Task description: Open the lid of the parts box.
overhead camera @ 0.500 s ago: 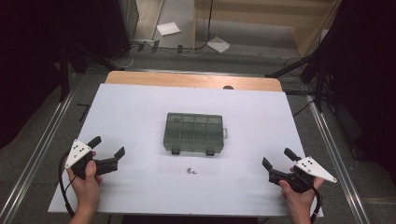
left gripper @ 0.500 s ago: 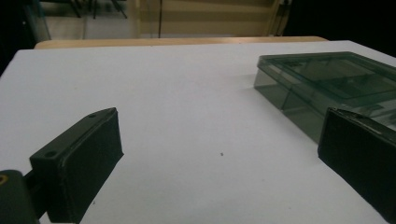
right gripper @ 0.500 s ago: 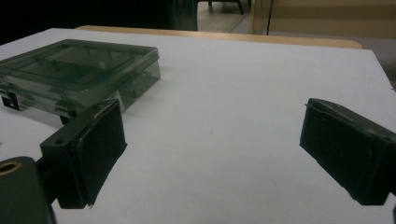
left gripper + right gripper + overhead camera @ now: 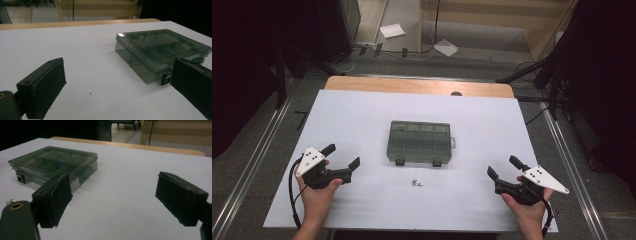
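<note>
Nothing much had moved since the earlier frame: both hand-held grippers kept their places at the bench's near corners.

Lower left of the high view, the left hand-held gripper (image 4: 344, 156) stood wide open and empty; lower right, the right hand-held gripper (image 4: 503, 167) likewise gaped, gripping nothing. Between them, near the front, lay small metal parts (image 4: 416, 183), probably staged for sorting. Beyond, mid-frame, sat the closed compartment box (image 4: 419, 143), latches facing the person, likely for easy opening. No writing was readable.
</note>
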Demonstrator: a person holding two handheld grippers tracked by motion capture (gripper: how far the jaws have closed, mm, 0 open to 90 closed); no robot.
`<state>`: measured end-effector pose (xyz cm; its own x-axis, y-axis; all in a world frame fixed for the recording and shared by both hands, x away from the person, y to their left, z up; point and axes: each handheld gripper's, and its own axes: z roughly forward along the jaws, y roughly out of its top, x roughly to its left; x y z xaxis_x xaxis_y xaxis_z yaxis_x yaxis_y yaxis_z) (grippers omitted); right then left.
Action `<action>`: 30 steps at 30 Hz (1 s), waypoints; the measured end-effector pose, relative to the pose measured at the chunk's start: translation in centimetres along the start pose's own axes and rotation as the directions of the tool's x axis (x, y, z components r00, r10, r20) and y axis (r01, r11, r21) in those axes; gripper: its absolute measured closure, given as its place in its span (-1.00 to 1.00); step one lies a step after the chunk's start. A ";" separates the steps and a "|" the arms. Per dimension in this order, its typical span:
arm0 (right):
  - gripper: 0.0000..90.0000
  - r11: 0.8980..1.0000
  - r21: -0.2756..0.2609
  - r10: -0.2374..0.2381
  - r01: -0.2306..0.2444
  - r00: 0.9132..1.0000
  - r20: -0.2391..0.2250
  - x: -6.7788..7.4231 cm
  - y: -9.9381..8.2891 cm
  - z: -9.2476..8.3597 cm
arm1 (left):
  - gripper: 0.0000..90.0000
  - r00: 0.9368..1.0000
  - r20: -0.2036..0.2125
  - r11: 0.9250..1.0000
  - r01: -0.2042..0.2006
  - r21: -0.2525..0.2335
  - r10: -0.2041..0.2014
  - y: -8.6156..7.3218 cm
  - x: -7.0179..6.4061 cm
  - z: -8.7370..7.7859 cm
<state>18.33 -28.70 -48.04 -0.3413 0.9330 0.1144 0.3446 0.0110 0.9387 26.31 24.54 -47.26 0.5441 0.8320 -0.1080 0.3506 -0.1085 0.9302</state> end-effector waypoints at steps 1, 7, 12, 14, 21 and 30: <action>-0.67 1.000 0.005 -0.007 0.007 1.000 0.001 0.3 0.1 0.2 | -1.00 1.000 0.008 1.000 0.003 0.004 -0.003 0.1 -0.2 0.2; -0.14 0.998 0.014 -0.069 0.069 0.998 0.001 2.2 0.2 1.0 | -0.63 0.999 -0.023 1.000 0.024 0.016 -0.024 0.3 -1.3 1.3; 0.26 0.997 0.038 -0.068 0.070 0.996 -0.050 3.1 0.6 2.2 | -0.07 1.000 0.004 0.999 0.026 0.025 -0.026 0.5 -2.1 1.7; 0.38 0.997 0.053 -0.056 0.060 0.996 -0.067 3.4 0.6 2.8 | 0.12 1.000 0.021 0.999 0.021 0.027 -0.022 0.6 -2.4 1.9; 0.67 0.995 0.086 -0.042 0.051 0.994 -0.103 4.2 1.2 4.9 | 0.54 0.998 0.066 0.996 0.004 0.093 -0.011 0.0 -3.4 3.4; 0.93 0.987 0.144 -0.051 0.075 0.986 -0.158 5.0 1.0 7.0 | 0.84 0.995 0.094 0.987 -0.023 0.157 0.008 -0.3 -3.4 4.6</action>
<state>23.06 -21.49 -48.80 -0.4927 0.8624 0.1160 0.4405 0.1322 0.8880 27.86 19.26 -48.79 0.6165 0.7760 -0.1334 0.4538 -0.2117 0.8656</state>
